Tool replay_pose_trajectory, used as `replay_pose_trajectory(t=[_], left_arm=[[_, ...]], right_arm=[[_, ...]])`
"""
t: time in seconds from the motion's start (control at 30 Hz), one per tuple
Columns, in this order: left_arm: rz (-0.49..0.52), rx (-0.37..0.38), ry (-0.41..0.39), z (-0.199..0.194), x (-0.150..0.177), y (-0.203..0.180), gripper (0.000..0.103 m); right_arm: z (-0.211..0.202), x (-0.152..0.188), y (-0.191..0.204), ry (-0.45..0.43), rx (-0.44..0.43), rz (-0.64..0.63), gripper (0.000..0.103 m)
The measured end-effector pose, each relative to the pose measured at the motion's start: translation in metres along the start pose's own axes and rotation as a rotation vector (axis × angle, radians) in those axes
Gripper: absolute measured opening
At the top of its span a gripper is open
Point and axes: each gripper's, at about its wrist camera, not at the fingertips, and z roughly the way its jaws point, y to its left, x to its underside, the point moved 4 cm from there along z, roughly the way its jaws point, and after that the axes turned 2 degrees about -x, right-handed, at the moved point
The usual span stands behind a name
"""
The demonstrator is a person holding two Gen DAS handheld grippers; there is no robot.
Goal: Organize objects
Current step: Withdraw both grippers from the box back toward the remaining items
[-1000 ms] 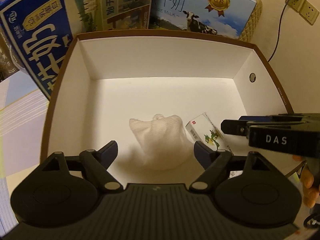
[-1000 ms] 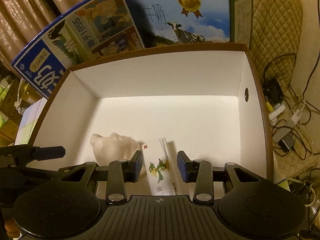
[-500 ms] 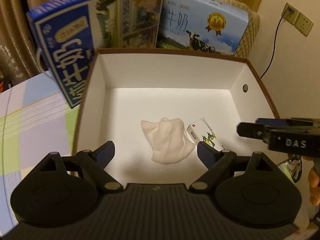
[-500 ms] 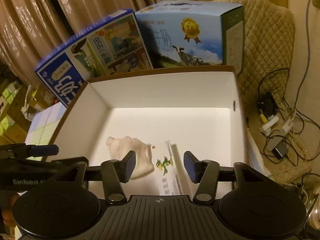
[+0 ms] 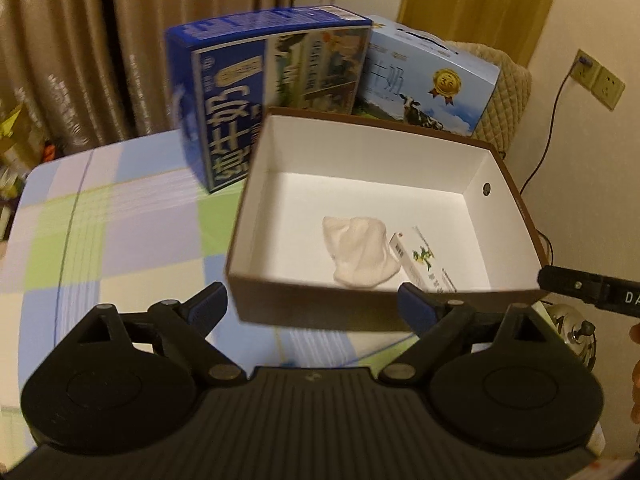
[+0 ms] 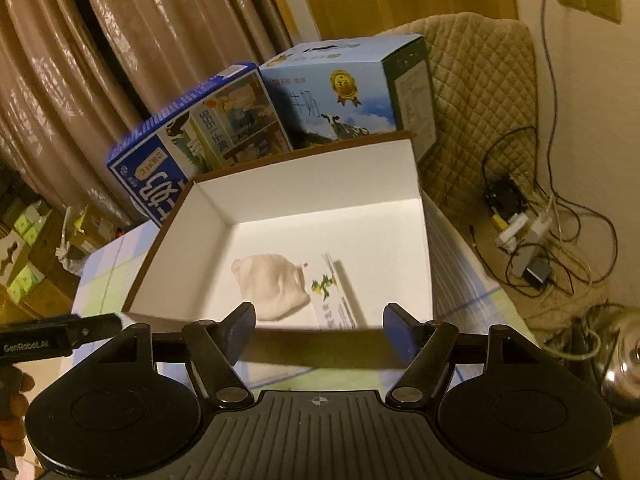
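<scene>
Left gripper (image 5: pixel 312 306): black body; ribbed central plate; two round side discs; silver pivot screws on the linkage arms.
Left fingers (image 5: pixel 208 306): black, with blue pads on the inner faces.
Right gripper (image 6: pixel 320 330): same black build; small compass-like mark at the plate's top edge.
Right fingers (image 6: pixel 400 332): black, blue-padded.
Markings: white "GenRobot" lettering on the left gripper's side; "DA…" on the right one's.

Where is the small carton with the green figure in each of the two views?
Left wrist view: the small carton lies low and right in the open box.
Right wrist view: it lies just right of centre, near the front wall.
Shared landmark: the white cloth lies on its left side in both.
</scene>
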Motion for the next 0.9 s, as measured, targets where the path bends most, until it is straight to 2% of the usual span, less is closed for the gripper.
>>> replay_pose_trajectory(t=[0.43, 0.9], left_arm=[[-0.037, -0.002, -0.019, -0.065, 0.055, 0.027, 0.091], [-0.013, 0.011, 0.007, -0.104, 0.118, 0.058, 0.091]], right_arm=[[-0.051, 0.046, 0.025, -0.022, 0.005, 0.004, 0.068], [-0.082, 0.110, 0.048, 0.020, 0.049, 0.013, 0.068]])
